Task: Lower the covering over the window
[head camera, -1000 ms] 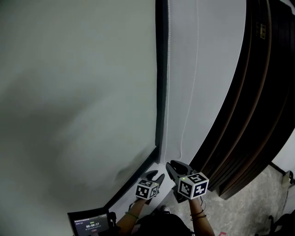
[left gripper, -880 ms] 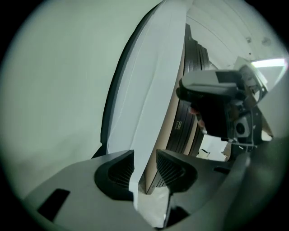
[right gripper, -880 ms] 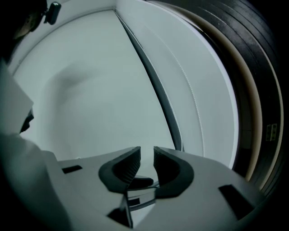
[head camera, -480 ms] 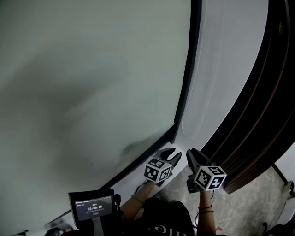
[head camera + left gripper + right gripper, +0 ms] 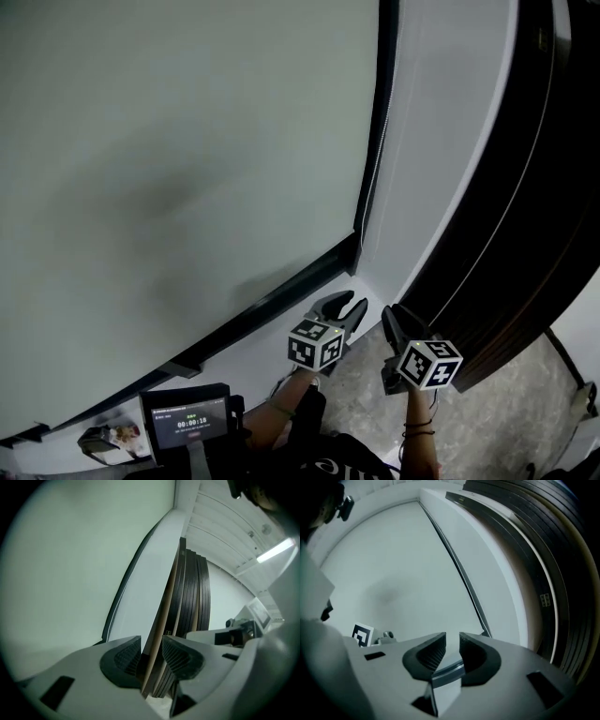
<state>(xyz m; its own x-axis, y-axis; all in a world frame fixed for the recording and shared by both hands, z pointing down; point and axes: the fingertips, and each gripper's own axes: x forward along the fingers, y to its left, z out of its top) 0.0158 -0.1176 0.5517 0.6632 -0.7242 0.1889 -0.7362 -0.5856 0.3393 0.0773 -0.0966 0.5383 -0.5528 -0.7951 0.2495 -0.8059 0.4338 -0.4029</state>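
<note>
A pale grey-green covering fills the window down to the dark lower frame rail. It also takes up the left of the left gripper view as the covering and the middle of the right gripper view as the covering. A thin beaded cord runs along the dark upright frame. My left gripper is low by the window's bottom right corner, its jaws a little apart with nothing between them. Beside it, my right gripper points at the white wall, with a narrow empty gap between its jaws.
A white wall strip separates the window from dark wooden mouldings on the right. A white sill runs under the window. A small screen with a timer sits at the lower left, above a speckled floor.
The head view has swung so more of the sill and lower rail shows. The cord that hung on the white wall a second ago is out of sight. Both grippers stay low, side by side.
</note>
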